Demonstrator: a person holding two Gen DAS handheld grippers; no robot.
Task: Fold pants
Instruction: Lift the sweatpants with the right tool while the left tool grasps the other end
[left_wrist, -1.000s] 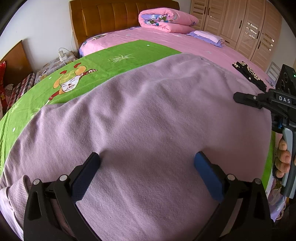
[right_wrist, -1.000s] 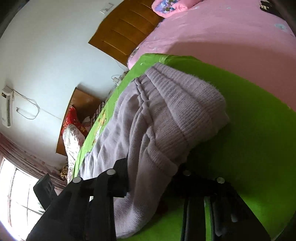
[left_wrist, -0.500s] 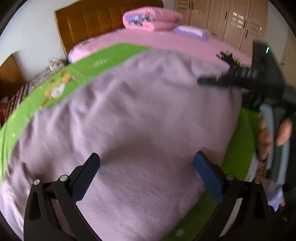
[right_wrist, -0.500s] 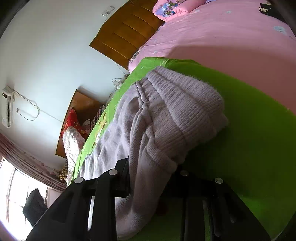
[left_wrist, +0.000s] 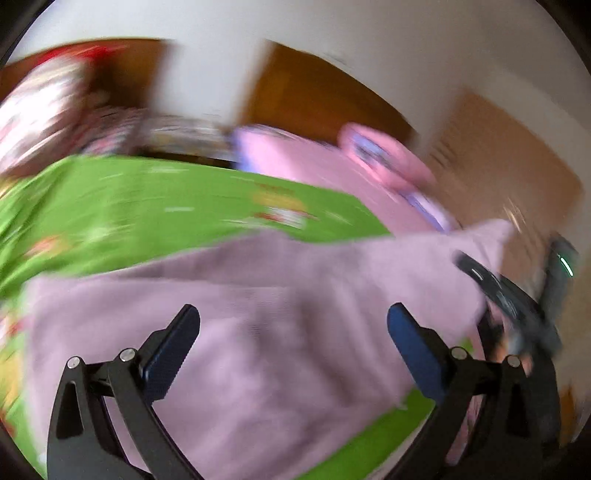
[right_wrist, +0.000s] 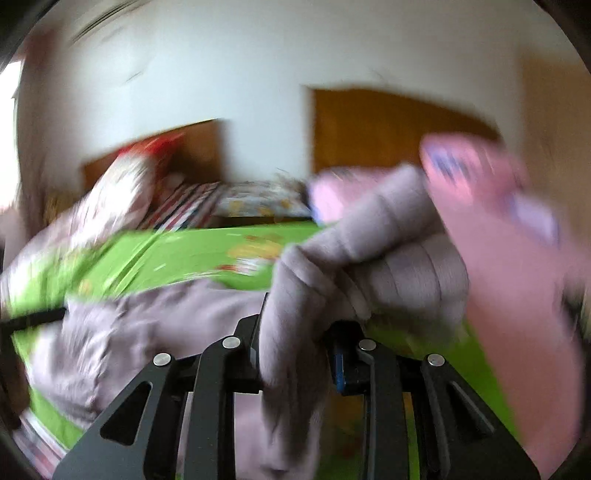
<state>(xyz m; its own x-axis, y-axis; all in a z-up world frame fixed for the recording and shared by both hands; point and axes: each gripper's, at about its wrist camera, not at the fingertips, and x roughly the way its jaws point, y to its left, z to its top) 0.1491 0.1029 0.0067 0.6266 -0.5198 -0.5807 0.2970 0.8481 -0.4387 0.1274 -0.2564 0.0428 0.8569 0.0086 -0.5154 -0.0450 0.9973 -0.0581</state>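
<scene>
- Pants (left_wrist: 258, 332) are spread on the green sheet (left_wrist: 147, 206) of the bed.
- Right tongs (right_wrist: 295, 354) are pinched on a ribbed end, raised.
- Left tongs (left_wrist: 291, 332) are spread, empty.
- Folding is judged barely begun.

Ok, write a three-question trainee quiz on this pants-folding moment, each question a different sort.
1. True or false: the left gripper is clamped on the pants.
2. Multiple choice: what does the right gripper hold? A) a pillow B) a bunched edge of the lilac pants C) nothing
3. Fill in: the pants lie on a ____ coloured sheet.

Key: 1 false, its jaws stand wide apart above the fabric; 2 B; 3 green.
</scene>
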